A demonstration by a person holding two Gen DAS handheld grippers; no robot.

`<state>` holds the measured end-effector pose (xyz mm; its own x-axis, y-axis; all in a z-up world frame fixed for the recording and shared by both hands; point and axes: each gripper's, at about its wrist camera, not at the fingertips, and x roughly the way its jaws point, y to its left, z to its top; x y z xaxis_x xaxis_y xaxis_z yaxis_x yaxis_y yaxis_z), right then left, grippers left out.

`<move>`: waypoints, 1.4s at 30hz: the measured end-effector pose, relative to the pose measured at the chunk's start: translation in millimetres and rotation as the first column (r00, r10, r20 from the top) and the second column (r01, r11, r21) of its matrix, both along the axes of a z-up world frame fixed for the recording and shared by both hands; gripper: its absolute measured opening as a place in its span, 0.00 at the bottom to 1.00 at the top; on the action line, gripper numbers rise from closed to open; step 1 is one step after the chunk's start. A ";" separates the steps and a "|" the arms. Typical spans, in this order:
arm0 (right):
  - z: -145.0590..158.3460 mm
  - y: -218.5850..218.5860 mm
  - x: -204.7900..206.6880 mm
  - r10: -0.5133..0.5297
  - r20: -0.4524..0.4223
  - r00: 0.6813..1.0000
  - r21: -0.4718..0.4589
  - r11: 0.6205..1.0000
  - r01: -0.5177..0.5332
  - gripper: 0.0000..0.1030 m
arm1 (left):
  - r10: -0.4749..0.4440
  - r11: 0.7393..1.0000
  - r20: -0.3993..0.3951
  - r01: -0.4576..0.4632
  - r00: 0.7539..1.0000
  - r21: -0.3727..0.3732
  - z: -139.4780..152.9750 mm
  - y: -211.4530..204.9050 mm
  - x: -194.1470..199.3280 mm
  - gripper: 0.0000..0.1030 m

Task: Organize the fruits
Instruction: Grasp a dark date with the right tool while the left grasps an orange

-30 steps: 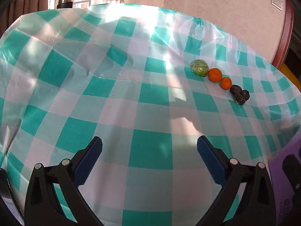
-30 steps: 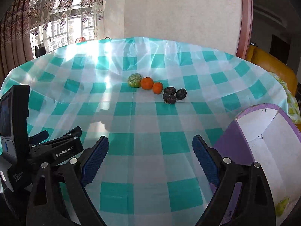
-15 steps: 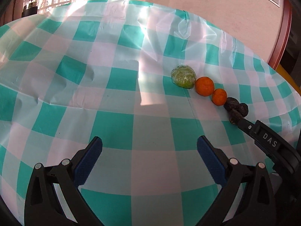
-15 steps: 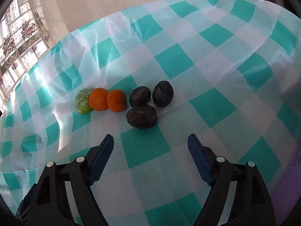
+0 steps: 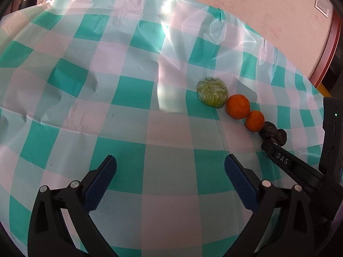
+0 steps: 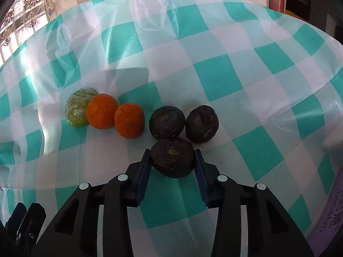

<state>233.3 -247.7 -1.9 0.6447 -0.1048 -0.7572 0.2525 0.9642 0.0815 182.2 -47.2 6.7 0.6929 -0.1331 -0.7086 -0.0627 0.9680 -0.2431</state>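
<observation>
Right gripper (image 6: 172, 160) has its jaws clamped on the nearest dark fruit (image 6: 172, 158), which sits on the table (image 6: 225, 75) toward its right side, touching two other dark fruits (image 6: 167, 122) behind it. Left of those: two oranges (image 6: 128, 120) and a wrapped green fruit (image 6: 78, 108) in a row. Left gripper (image 5: 170, 178) hangs over bare cloth, jaws wide apart, holding nothing. Step looks like grasp done, lift pending. Next: raise straight up so the neighbours don't roll, then carry to the purple box (image 6: 335, 218) at the right edge.

Bright window daylight, glare on tablecloth (image 5: 163, 30); fisheye edges bent, dark.
</observation>
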 end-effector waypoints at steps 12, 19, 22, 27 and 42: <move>9.5 -53.7 -46.7 -0.145 0.252 0.957 0.335 0.941 0.055 0.38 | -0.153 0.988 0.024 0.153 0.988 0.019 5.6 -33.6 22.6 0.94; 18.4 -62.4 -56.3 -0.172 0.326 0.930 0.357 0.933 0.048 0.38 | -0.241 0.954 -0.027 0.232 0.970 -0.188 -5.5 -78.2 66.1 0.71; 20.6 -64.9 -60.9 -0.188 0.347 0.919 0.360 0.931 0.055 0.38 | -0.174 0.950 -0.032 0.159 0.984 -0.269 -6.6 -86.6 81.7 0.71; 20.5 -66.4 -62.4 -0.206 0.363 0.909 0.364 0.929 0.065 0.38 | -0.124 0.976 -0.055 0.112 0.991 -0.186 -2.0 -113.5 109.5 0.71; 19.5 -67.5 -61.9 -0.219 0.361 0.906 0.366 0.927 0.079 0.39 | -0.219 0.970 -0.073 0.225 0.973 0.090 11.5 -136.5 98.5 0.67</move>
